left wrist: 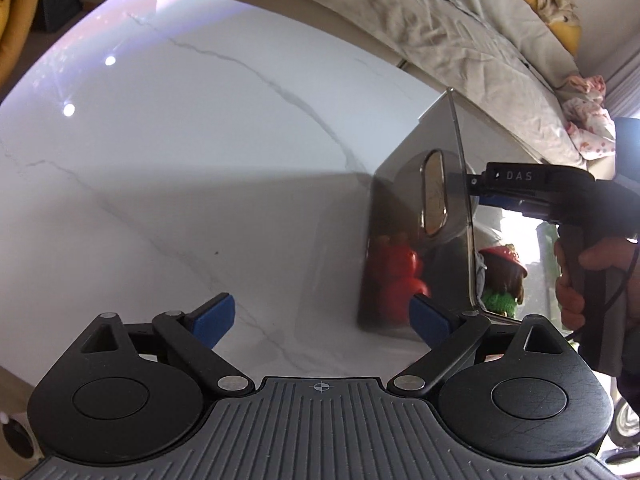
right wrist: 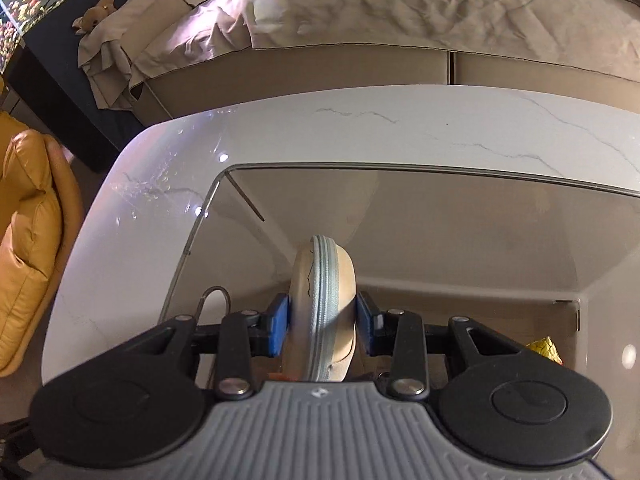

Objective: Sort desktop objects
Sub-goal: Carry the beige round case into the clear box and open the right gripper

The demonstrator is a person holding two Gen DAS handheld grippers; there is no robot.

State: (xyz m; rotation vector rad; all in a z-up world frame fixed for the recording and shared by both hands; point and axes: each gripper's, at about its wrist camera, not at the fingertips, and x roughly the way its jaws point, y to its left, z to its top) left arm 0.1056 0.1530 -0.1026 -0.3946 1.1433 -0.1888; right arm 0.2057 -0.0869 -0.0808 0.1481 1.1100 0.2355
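Observation:
My right gripper (right wrist: 326,324) is shut on a beige round zip case (right wrist: 324,280), held on edge over the inside of a clear smoky box (right wrist: 400,170). In the left wrist view the same case (left wrist: 434,196) shows through the box wall (left wrist: 416,168), above a red toy (left wrist: 396,276) inside the box. My left gripper (left wrist: 320,320) is open wide over bare marble just left of the box, with nothing between its blue pads (left wrist: 212,320).
The white marble table (left wrist: 200,140) carries the box at its right. A doll with a red hat and green clothing (left wrist: 504,276) stands past the box. A yellow object (right wrist: 544,350) lies in the box. A sofa with a beige cover (right wrist: 400,8) runs behind the table.

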